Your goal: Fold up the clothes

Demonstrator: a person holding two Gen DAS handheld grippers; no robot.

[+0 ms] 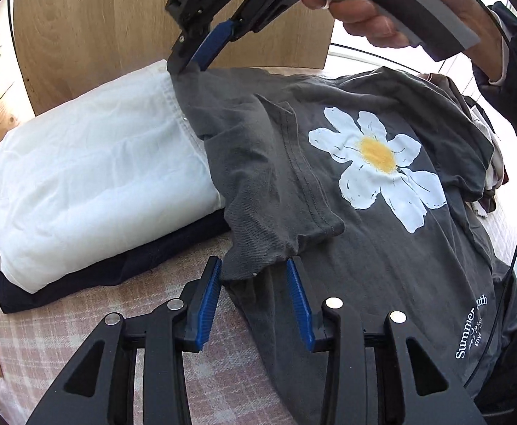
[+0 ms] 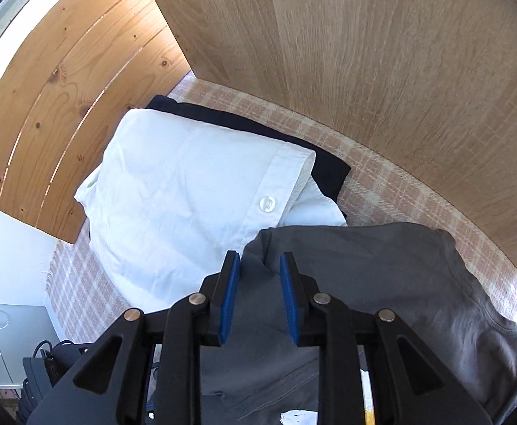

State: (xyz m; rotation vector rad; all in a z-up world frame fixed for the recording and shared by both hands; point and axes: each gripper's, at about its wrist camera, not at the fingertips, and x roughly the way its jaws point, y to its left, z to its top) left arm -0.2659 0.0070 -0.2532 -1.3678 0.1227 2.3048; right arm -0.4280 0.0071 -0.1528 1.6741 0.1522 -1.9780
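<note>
Grey T-shirt [image 1: 382,248] fold between both part-open grippers' pads, neither pressing

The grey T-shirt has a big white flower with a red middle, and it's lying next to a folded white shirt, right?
Nearly. The flower on the grey T-shirt is white, but its middle is yellow, not red; the left wrist view shows it plainly. The rest holds: the T-shirt lies next to the folded white shirt, with its edge overlapping it.

The dark garment [image 1: 124,269] is mostly buried under the white shirt [image 1: 92,180]; the grey t-shirt's [image 1: 382,241] small print is too tiny to read.
</note>
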